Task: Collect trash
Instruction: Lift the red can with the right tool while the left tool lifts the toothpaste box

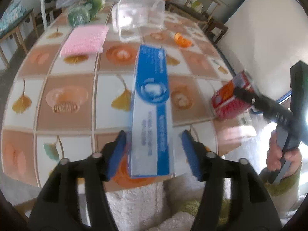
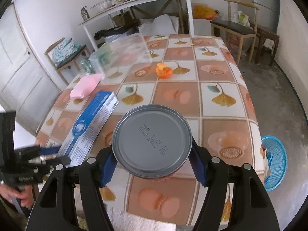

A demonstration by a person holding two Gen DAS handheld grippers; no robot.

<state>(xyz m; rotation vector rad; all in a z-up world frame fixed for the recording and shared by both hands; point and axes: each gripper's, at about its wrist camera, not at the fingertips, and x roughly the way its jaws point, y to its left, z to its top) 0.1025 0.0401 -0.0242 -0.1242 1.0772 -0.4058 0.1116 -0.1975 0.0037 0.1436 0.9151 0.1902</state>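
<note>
Right hand-held gripper (image 2: 152,165) clamped on tin can (image 2: 152,140), lifted off bench (image 2: 221,96) for binning. Left hand-held gripper (image 1: 154,152) jaws apart, straddling toothpaste box (image 1: 152,104); only left pad touching, no grip; blue basket (image 2: 275,161) on floor likely target.

One blue box (image 1: 152,104), one can (image 2: 152,140), one pink cloth (image 1: 84,38), one clear container (image 1: 140,17), two claws

Blue-white box (image 1: 152,104) — pink cloth (image 1: 84,38)
</note>
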